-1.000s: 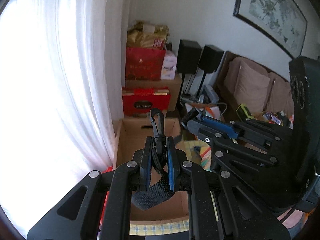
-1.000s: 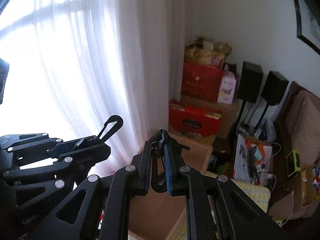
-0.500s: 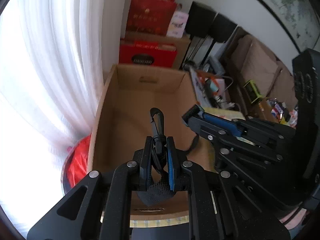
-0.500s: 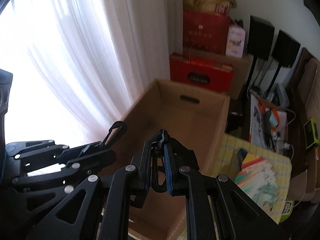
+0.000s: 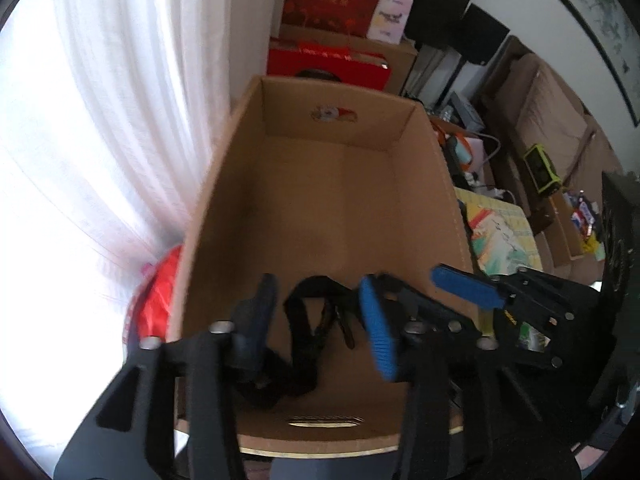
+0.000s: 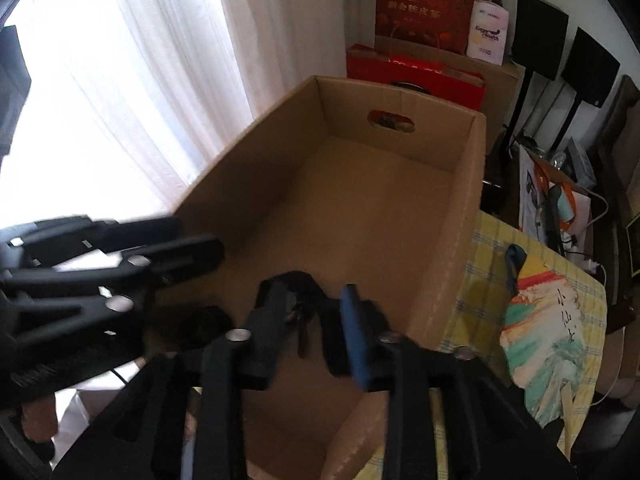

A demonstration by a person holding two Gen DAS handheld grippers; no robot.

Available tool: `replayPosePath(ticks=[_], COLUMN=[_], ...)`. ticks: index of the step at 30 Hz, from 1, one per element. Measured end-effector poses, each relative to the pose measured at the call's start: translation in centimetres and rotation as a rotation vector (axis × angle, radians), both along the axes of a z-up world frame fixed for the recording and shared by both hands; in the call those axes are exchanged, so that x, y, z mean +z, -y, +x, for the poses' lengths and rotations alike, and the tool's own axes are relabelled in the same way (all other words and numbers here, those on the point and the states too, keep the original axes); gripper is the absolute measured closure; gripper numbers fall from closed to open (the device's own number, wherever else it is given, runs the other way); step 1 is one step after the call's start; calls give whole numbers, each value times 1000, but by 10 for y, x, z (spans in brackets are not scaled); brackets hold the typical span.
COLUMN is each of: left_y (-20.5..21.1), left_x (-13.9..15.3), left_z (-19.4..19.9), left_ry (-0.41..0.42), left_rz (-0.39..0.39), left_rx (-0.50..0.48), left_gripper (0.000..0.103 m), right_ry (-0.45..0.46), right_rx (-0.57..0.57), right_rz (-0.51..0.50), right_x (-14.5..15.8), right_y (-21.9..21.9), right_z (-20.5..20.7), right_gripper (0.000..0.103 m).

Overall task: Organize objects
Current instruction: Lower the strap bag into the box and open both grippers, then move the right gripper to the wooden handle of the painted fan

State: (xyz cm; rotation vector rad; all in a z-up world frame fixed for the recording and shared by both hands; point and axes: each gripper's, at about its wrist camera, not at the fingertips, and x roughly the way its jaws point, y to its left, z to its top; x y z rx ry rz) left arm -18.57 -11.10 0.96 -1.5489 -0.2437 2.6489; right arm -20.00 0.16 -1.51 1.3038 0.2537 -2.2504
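Both sets of jaws opening: left gripper (image 5: 320,320) and right gripper (image 6: 312,324) release the black strap (image 5: 308,320) low inside the cardboard box (image 5: 344,128). Best withdrawn straight up, avoiding snagging.

Black strap (image 5: 308,332) blurred, lower part hidden behind left gripper (image 5: 320,320) fingers; its clip cannot be told. Cardboard box (image 6: 460,208) near corner cut off in right view.

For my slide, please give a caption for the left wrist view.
Left gripper fingers opening, black strap between them, above a cardboard box beside the curtain.
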Motion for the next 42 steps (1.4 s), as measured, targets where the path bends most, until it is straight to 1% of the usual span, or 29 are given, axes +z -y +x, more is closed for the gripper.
replayPosePath(ticks=[1, 3, 4, 6, 8, 9, 11, 12, 13, 14, 15, 17, 19, 24, 27, 29, 30, 33, 36, 39, 42], left_y=[0, -1, -2, -4, -6, -8, -10, -14, -15, -16, -16, -19, -22, -34, -39, -42, -44, -49, -54, -60, -66], left_x=[2, 6, 8, 11, 13, 14, 15, 14, 14, 14, 14, 13, 12, 10, 10, 10, 9, 8, 7, 8, 8], left_z=[4, 7, 8, 12, 16, 18, 20, 20, 21, 22, 24, 27, 28, 34, 36, 37, 37, 38, 39, 41, 42], left_ry=[-16, -40, -49, -65, -82, -91, -106, -111, -113, -117, -125, -135, -144, -173, -183, -184, -183, -183, -181, -192, -180], left_rz=[-13, -33, -43, -52, -64, -75, -103, -114, -116, -113, -108, -106, -108, -132, -120, -108, -100, -98, -69, -82, -53], left_rx=[5, 7, 5, -1, -1, 3, 4, 1, -2, -3, -2, 2, 3, 7, 15, 22, 19, 18, 9, 3, -9], left_gripper=[47, 39, 37, 30, 23, 20, 19, 17, 13, 7, 6, 5, 1, 1, 0, 0, 0, 0, 0, 0, 0], right_ry=[-4, -16, -24, -32, -40, -49, -77, -85, -96, -103, -110, -123, -134, -167, -184, -187, -192, -214, -206, -209, -221], right_rx=[0, -10, -20, -34, -48, -57, -77, -82, -92, -99, -109, -132, -157, -203, -223, -228, -230, -257, -277, -289, -292], right_rz=[-4, -3, 2, 4, -1, -5, 4, 8, 14, 16, 17, 20, 15, 9, 14, 12, 13, 26, 13, 11, 24], right_x=[0, 3, 4, 6, 9, 12, 16, 18, 20, 22, 23, 26, 30, 37, 40, 40, 40, 42, 44, 47, 50], right_y=[-3, -9, -14, -21, -29, -34, -44, -46, -50, -54, -58, -67, -76, -91, -99, -104, -106, -115, -127, -139, -155], right_z=[2, 4, 5, 7, 9, 11, 14, 15, 16, 17, 18, 19, 20, 25, 29, 31, 32, 36, 35, 36, 39], right_gripper=[62, 61, 61, 59, 48, 46, 40, 39, 36, 33, 31, 25, 20, 16, 11, 3, 1, 0, 0, 0, 0])
